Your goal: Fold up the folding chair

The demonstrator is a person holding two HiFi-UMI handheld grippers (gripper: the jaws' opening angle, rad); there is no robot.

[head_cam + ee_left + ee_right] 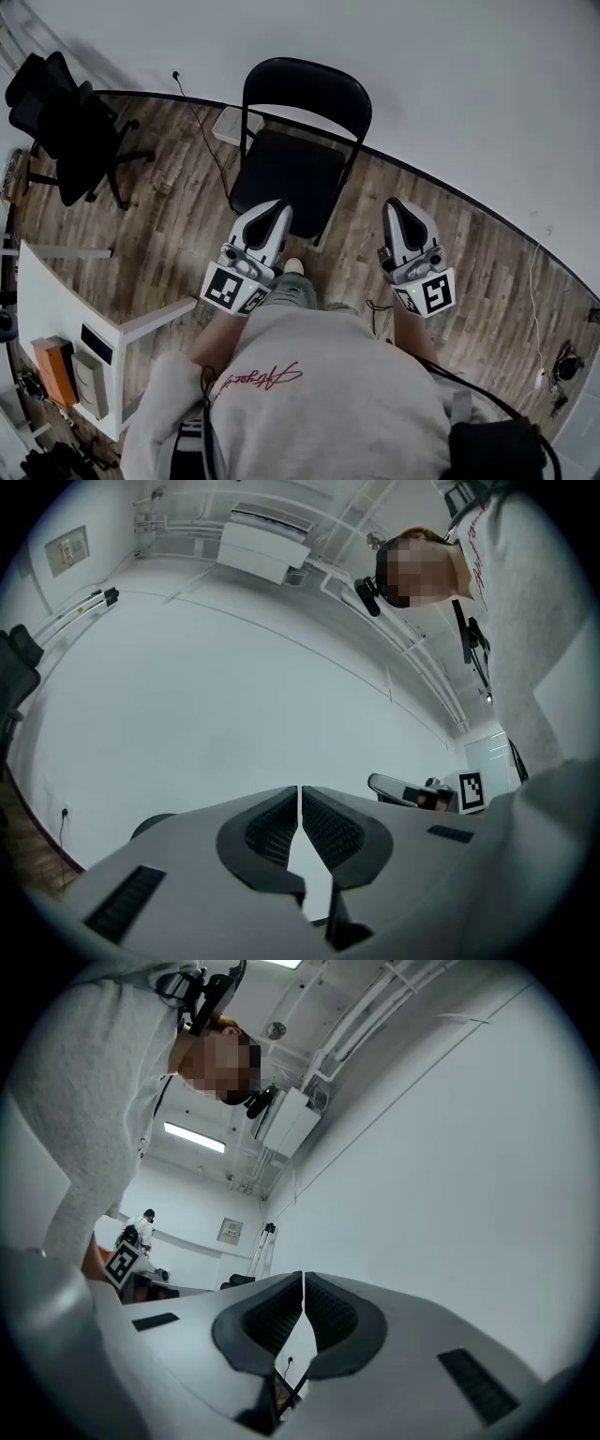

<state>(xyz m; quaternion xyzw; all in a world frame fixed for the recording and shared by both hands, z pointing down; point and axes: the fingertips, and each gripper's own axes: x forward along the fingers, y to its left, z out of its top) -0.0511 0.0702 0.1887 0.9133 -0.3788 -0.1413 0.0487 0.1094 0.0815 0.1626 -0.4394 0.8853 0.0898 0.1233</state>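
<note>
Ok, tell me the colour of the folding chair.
The folding chair is black, frame and seat; clearest in the head view.

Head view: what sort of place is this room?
Probably an office or lab workroom: a black wheeled office chair, a white desk and a black metal folding chair stand on wood-plank flooring.

Folding chair (286, 169) seat's front edge partly hidden behind left claw (277, 210), chair legs mostly hidden beneath seat, white table (42, 291) cut off at left edge, items on it indistinct
</note>
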